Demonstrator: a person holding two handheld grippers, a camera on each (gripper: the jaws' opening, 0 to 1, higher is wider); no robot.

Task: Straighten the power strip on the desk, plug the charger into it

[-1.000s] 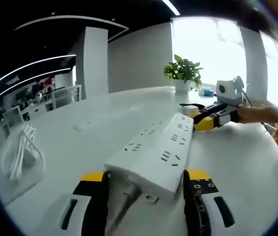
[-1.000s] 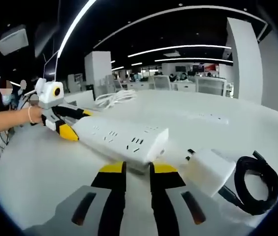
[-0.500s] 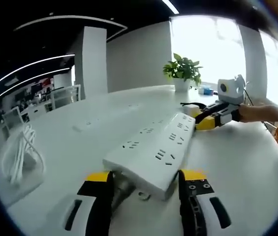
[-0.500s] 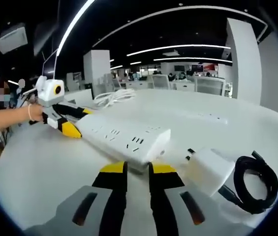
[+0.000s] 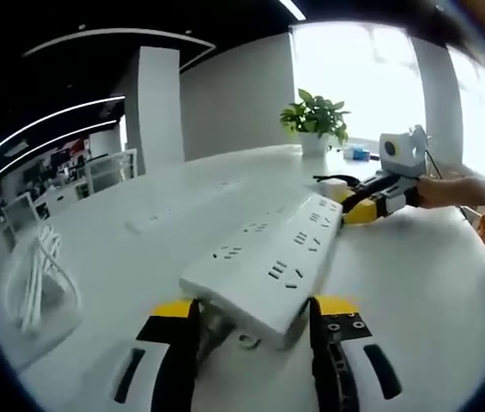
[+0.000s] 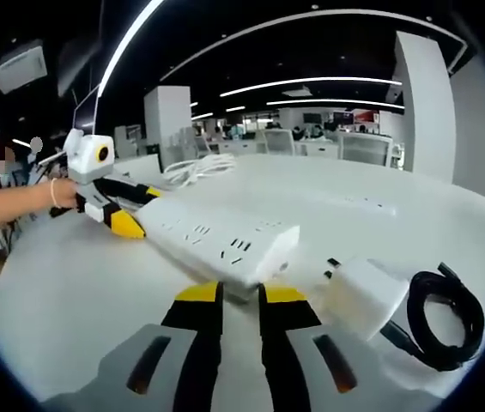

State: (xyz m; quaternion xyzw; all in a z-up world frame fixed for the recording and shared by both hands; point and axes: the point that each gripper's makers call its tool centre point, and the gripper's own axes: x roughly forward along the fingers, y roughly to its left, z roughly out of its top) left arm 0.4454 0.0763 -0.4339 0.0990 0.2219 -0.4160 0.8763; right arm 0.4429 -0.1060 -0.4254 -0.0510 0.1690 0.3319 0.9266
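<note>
A long white power strip (image 5: pixel 268 257) lies on the white desk (image 5: pixel 414 283); in the right gripper view the power strip (image 6: pixel 216 240) runs away to the left. Its near end sits between my left gripper (image 5: pixel 251 313) jaws, which press on its two sides. In the right gripper view, the left gripper (image 6: pixel 126 219) holds the strip's far end. My right gripper (image 6: pixel 240 296) is nearly closed, its tips at the strip's other end with nothing seen between them. In the left gripper view, the right gripper (image 5: pixel 358 206) is at that far end. The white charger (image 6: pixel 366 296) with its coiled black cable (image 6: pixel 444 318) lies just to the right.
A white coiled cord (image 5: pixel 32 275) lies at the desk's left. A potted plant (image 5: pixel 315 120) stands at the far edge by the window. A built-in desk socket (image 6: pixel 366 204) sits beyond the charger. A person's forearm (image 6: pixel 10 206) comes in from the left.
My left jaws have drawn closer together onto the strip's end and the view has pulled back a little. The right gripper has hardly moved.
</note>
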